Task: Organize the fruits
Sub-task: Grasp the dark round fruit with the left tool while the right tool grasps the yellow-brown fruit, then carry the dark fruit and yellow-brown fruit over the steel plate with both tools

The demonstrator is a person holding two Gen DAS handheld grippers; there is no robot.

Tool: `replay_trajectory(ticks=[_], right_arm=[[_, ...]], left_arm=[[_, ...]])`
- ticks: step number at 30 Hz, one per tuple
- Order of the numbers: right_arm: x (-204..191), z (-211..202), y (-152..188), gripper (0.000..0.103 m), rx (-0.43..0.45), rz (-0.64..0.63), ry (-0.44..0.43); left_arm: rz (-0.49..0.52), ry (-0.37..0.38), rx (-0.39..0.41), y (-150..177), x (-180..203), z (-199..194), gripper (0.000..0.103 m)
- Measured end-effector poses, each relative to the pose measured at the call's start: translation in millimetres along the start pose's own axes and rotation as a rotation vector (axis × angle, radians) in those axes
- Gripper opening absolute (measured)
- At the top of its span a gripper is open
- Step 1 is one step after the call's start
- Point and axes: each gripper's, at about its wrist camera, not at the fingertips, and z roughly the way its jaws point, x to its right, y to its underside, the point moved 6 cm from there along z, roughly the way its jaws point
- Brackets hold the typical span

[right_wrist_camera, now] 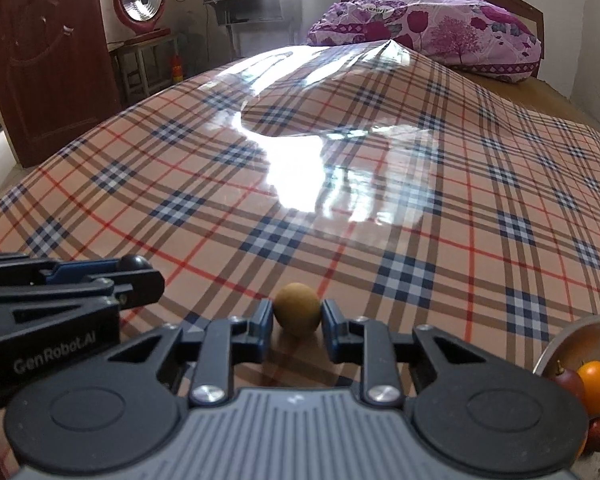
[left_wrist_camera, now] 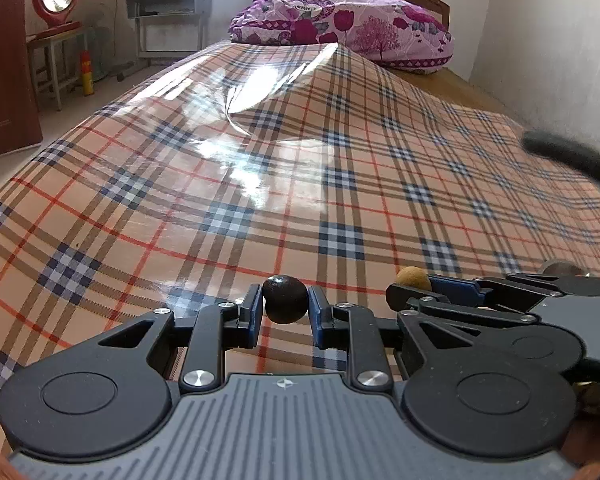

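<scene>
Left gripper (left_wrist_camera: 286, 300) clamped on dark fruit (left_wrist_camera: 285, 298), right gripper (right_wrist_camera: 297, 312) clamped on tan fruit (right_wrist_camera: 297, 309) – fruit bowl (right_wrist_camera: 568, 340) beside, plaid cloth (right_wrist_camera: 380, 200) below.

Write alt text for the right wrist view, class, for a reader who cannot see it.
The right gripper pinches a tan round fruit above a plaid tablecloth. The left gripper, at left, holds a dark fruit; a metal bowl of orange and red fruits sits at right.
</scene>
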Motion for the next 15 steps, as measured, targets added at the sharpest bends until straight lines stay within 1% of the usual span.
replay_trajectory(ticks=[5, 15], right_arm=[[6, -19, -7, 0.027, 0.032, 0.017, 0.006], [21, -79, -13, 0.027, 0.102, 0.042, 0.021]], left_arm=[[0.016, 0.003, 0.023, -5, 6, -13, 0.025], [0.050, 0.029, 0.064, -10, 30, -55, 0.025]])
